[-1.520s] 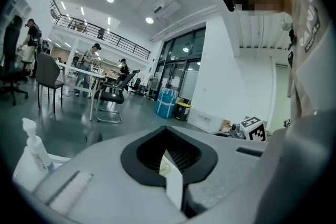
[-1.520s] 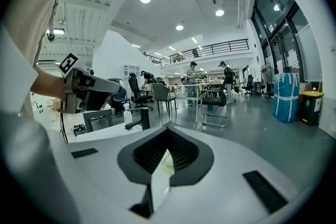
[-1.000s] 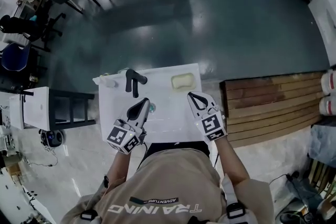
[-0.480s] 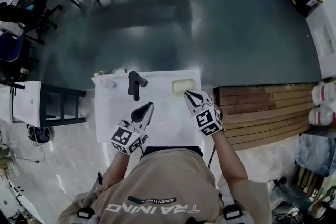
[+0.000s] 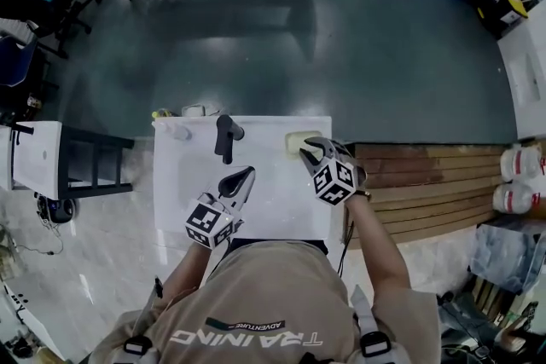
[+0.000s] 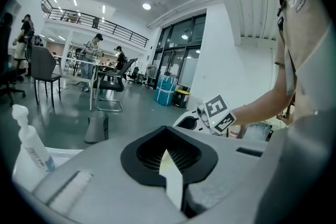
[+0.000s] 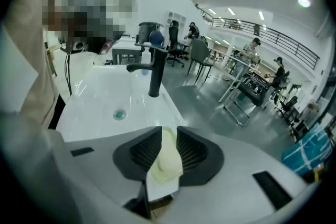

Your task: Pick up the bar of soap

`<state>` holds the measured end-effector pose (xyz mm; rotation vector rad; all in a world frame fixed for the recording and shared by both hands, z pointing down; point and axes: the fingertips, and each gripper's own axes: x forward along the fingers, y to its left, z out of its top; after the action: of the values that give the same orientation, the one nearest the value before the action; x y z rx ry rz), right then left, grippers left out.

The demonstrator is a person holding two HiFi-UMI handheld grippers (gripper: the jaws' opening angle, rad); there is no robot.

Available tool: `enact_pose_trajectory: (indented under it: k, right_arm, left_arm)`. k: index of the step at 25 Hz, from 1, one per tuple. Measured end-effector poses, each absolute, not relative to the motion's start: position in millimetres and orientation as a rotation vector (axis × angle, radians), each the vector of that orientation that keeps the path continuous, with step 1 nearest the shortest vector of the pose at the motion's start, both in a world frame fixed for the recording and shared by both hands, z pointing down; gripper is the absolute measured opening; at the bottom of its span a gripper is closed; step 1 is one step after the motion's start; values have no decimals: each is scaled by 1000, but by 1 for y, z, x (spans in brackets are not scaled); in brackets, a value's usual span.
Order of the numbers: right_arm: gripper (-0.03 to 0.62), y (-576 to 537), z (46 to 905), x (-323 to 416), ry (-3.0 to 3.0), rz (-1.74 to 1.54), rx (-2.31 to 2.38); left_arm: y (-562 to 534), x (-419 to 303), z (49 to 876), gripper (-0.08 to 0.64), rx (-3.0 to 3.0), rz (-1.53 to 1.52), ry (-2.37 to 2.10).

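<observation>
The bar of soap (image 5: 296,141) is pale yellow-green and lies at the back right corner of the white sink top (image 5: 188,183). My right gripper (image 5: 309,148) points down at it and covers its right end. In the right gripper view the soap (image 7: 168,166) shows in the gap of the right gripper (image 7: 168,136). Its jaws have just been opening and stand a little apart, not pressing on the bar. My left gripper (image 5: 246,174) hangs over the middle of the sink, shut and empty, its closed jaws (image 6: 168,153) filling its own view.
A black faucet (image 5: 225,135) stands at the back middle, seen also as the faucet (image 7: 153,73) left of the soap. A drain (image 7: 120,113) is in the basin. A pump bottle (image 6: 31,147) stands at the back left. Wooden boards (image 5: 426,175) lie right of the sink, a black rack (image 5: 94,162) left.
My right gripper has gone forward and down to the soap and rolled, and its jaws have parted. The left gripper has sunk a little.
</observation>
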<state>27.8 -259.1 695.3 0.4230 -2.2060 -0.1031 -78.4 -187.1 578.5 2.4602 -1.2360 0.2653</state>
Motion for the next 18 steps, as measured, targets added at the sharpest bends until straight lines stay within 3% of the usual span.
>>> enact_pose_trajectory:
  k: [11, 18]
  right_arm:
    - [167, -256, 741, 27, -1915, -249, 89]
    - [179, -261, 765, 29, -1797, -237, -27]
  left_arm:
    - [-194, -77, 582, -3, 2464, 241, -1188]
    - [-193, -83, 588, -4, 2444, 234, -1197]
